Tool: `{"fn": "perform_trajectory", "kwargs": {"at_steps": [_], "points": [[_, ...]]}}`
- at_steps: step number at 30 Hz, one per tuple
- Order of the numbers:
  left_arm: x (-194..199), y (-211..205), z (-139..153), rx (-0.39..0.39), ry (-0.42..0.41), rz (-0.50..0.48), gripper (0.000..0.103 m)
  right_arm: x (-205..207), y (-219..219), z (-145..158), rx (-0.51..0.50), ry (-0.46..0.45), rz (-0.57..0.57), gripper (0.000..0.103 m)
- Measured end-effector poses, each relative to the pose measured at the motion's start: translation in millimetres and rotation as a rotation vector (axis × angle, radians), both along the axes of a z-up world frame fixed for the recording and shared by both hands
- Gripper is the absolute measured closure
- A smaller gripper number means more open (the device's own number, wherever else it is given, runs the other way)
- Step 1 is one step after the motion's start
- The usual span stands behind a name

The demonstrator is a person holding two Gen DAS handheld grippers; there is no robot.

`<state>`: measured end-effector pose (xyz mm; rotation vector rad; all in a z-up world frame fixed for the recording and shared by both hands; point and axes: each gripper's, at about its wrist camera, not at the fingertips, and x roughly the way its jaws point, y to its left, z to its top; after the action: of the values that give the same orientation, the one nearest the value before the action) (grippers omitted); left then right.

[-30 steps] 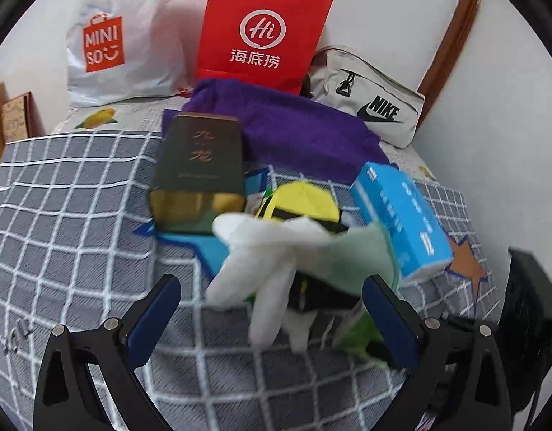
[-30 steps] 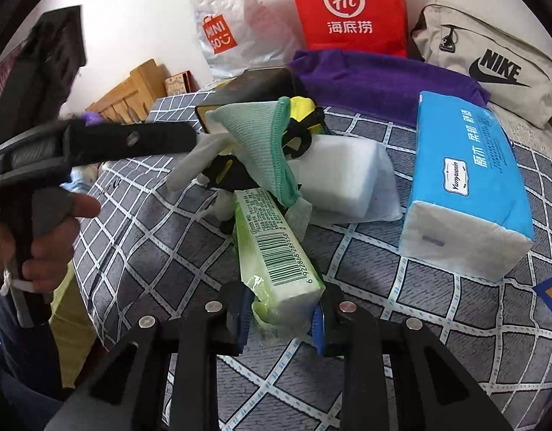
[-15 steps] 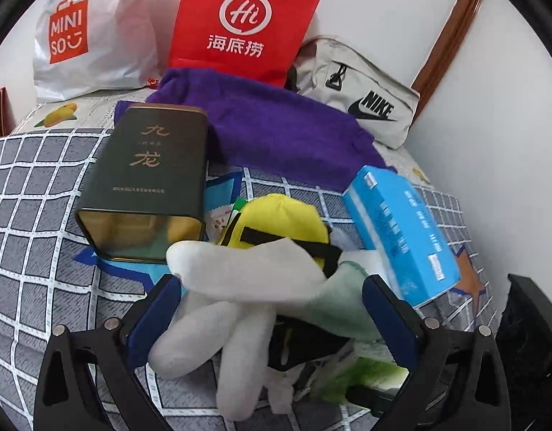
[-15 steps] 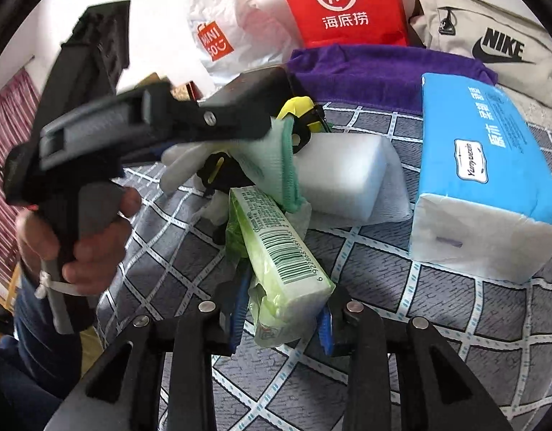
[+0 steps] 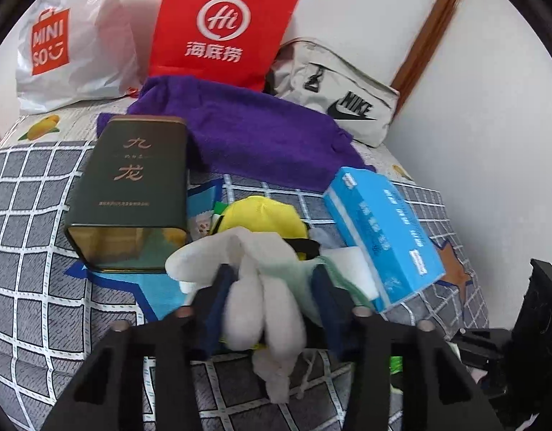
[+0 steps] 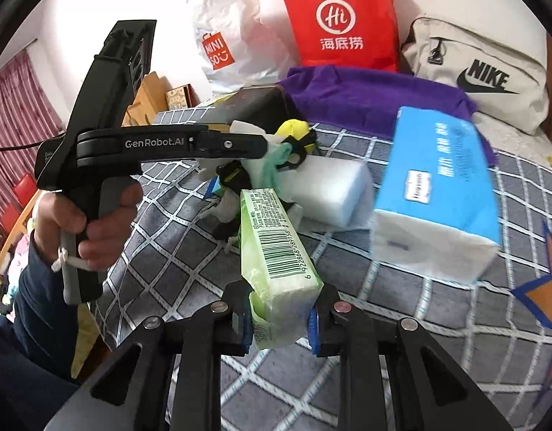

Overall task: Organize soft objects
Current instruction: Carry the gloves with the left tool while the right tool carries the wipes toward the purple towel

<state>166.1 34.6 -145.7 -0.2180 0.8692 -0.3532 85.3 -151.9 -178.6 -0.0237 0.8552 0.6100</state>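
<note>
- The left gripper (image 5: 267, 298) has just been closing, and its 2 blue pads now press on the white glove (image 5: 261, 309) from both sides; the glove's fingers hang down between the jaws.
- A pale green cloth (image 5: 301, 276) is bunched against the glove at the right pad; whether the pads pinch it too cannot be told.
- In the right wrist view, a hand (image 6: 84, 226) grips the handle of the left gripper, whose fingers reach into the pile in the middle of the bed.
- The right gripper (image 6: 279, 318) is clamped on the near end of a green tissue pack (image 6: 272, 251), with the barcode facing up; its jaws have just closed a little more on the pack.
- Just behind the glove lies a yellow cap (image 5: 261, 215) with a black strap, and beside it a white foam block (image 6: 330, 194).
- A dark green tin (image 5: 132, 194) lies on its side to the left of the pile, touching it or nearly so.
- A blue tissue box (image 5: 383, 233) lies to the right of the pile.
- All these things rest on a grey checked bedspread (image 5: 35, 233).
- Farther back lies a purple towel (image 5: 261, 136), and behind it, against the wall, stand 3 bags: a white Miniso bag (image 5: 71, 46), a red paper bag (image 5: 222, 25) and a beige Nike bag (image 5: 333, 97).
</note>
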Motion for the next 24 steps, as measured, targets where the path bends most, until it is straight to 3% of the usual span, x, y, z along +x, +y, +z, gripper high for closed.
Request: {"fn": "perform_trajectory", "kwargs": {"at_steps": [6,12,24], "points": [[-8.5,-7.1,9.0,0.043,-0.010,-0.016,0.074,-7.0,-16.2,7.5,-0.013,-0.012,-0.049,0.080],[-19.4,-2.1,26.9,0.083,-0.032,-0.001,0.075,-7.9,-31.6,14.8,0.004,-0.022,-0.104,0.080],[-26.4,15.7,71.1,0.090,-0.076,0.051,0.075,1.3,-36.6,49.7,0.018,-0.078,-0.146,0.080]]}}
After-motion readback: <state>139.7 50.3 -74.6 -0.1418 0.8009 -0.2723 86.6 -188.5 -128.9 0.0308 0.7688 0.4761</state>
